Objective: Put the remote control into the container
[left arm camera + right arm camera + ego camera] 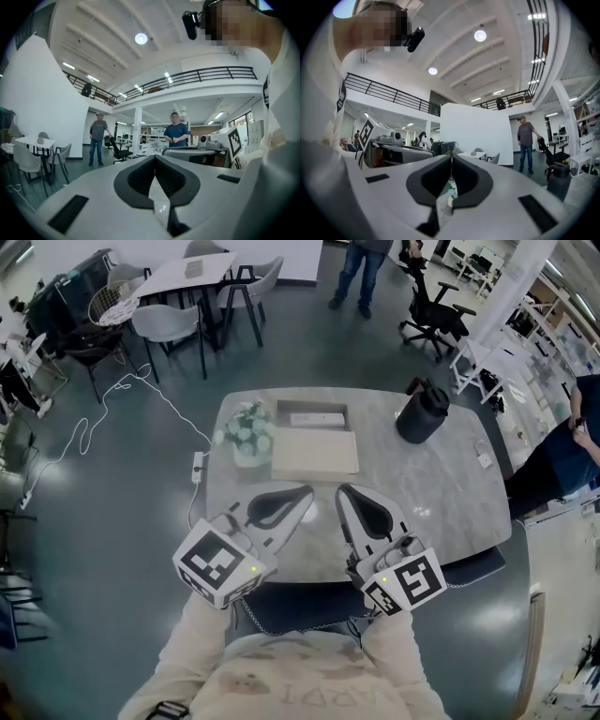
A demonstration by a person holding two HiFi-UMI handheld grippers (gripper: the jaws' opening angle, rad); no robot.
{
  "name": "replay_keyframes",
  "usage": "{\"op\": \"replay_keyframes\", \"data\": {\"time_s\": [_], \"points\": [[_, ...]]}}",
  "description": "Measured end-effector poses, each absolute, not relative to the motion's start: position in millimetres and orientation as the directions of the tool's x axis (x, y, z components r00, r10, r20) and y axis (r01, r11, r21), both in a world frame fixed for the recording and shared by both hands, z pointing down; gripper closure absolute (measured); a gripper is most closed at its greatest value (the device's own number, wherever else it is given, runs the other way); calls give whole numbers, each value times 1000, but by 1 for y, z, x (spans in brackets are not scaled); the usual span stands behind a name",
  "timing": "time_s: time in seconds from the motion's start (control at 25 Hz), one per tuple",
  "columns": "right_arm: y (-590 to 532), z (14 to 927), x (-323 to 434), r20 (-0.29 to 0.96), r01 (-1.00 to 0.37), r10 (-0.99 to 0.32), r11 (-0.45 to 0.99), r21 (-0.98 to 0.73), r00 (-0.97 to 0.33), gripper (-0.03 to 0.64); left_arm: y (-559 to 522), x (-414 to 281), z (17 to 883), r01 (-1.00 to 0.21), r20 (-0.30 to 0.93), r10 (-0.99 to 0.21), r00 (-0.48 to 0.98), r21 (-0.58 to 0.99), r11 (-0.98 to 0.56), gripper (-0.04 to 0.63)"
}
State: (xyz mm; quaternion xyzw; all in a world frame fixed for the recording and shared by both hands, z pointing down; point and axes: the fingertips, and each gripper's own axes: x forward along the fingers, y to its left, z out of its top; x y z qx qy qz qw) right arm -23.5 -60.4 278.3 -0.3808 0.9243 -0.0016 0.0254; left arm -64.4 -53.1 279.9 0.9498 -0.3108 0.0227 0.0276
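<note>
In the head view an open grey container (281,414) stands at the far middle of the marble table (441,493). A white oblong thing, apparently the remote control (316,419), lies inside it. A flat beige lid (316,453) lies just in front of the container. My left gripper (308,490) and right gripper (341,490) hover side by side over the table's near edge, well short of the lid. Both are shut with nothing held. The left gripper view shows its jaws (155,157) tips together, aimed level into the room. The right gripper (451,157) looks the same.
A vase of pale flowers (246,431) stands left of the lid and a black jug (421,414) sits at the table's far right. A cable with a plug strip (198,466) hangs off the left edge. People stand at the right and beyond; chairs and tables lie behind.
</note>
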Motion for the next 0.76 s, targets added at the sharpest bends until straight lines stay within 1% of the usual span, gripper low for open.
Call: {"op": "replay_keyframes", "data": {"time_s": [0.76], "points": [[-49,269,-35,-29,-700,-700,714,3,-714,600,-42,-66,266,-576,-9,-576,817,35,-817,583]]}}
